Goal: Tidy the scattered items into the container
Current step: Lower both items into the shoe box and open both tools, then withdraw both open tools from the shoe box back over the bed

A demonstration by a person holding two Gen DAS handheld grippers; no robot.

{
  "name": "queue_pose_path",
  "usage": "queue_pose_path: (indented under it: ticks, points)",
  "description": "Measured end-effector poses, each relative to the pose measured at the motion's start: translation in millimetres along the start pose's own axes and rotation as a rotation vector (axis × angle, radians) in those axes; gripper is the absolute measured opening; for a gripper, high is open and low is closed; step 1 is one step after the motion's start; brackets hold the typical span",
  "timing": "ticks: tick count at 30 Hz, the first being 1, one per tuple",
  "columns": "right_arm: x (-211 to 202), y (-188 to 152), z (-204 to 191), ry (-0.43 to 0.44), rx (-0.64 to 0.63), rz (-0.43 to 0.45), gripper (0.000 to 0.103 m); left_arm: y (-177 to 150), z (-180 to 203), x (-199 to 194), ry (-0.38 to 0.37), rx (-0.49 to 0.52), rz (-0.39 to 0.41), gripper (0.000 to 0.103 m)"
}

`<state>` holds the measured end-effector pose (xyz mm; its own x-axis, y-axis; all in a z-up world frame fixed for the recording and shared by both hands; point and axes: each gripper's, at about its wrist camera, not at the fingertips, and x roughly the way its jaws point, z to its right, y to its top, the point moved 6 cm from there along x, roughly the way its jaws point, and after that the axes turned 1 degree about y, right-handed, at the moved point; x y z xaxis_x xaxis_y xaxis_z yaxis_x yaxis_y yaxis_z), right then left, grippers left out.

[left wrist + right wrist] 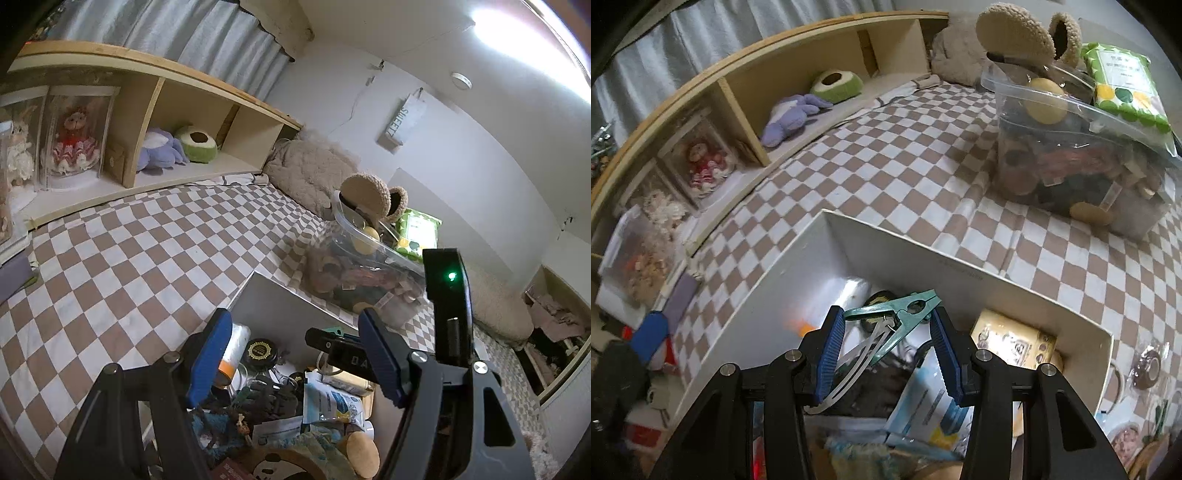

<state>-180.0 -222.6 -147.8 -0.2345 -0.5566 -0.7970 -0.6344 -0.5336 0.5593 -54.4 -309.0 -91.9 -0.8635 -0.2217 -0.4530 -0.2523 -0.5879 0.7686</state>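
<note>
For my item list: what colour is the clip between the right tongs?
Teal green clip, clearest in the right wrist view.

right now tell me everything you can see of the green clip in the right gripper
The green clip looks like a teal plastic clothespin-style clamp with a metal spring at its pivot. It lies crosswise between the blue jaw pads of the right gripper, pinched at both ends, over the open white box. White plastic strips hang from its mouth down toward the clutter inside.
</note>
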Motion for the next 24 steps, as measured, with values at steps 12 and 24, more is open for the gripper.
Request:
queue_pose_path:
  ticks: [12, 24]
  points:
    - [-1.1, 7.0, 4.4, -0.037, 0.02, 0.036, 0.099, 1.4, -7.7, -0.8, 0.002, -0.019, 0.0, 0.071]
    - [-18.1, 2.5, 7.6, -0.045, 0.008, 0.054, 0.099, 1.7, -8.5, -1.4, 0.006, -0.01, -0.003, 0.071]
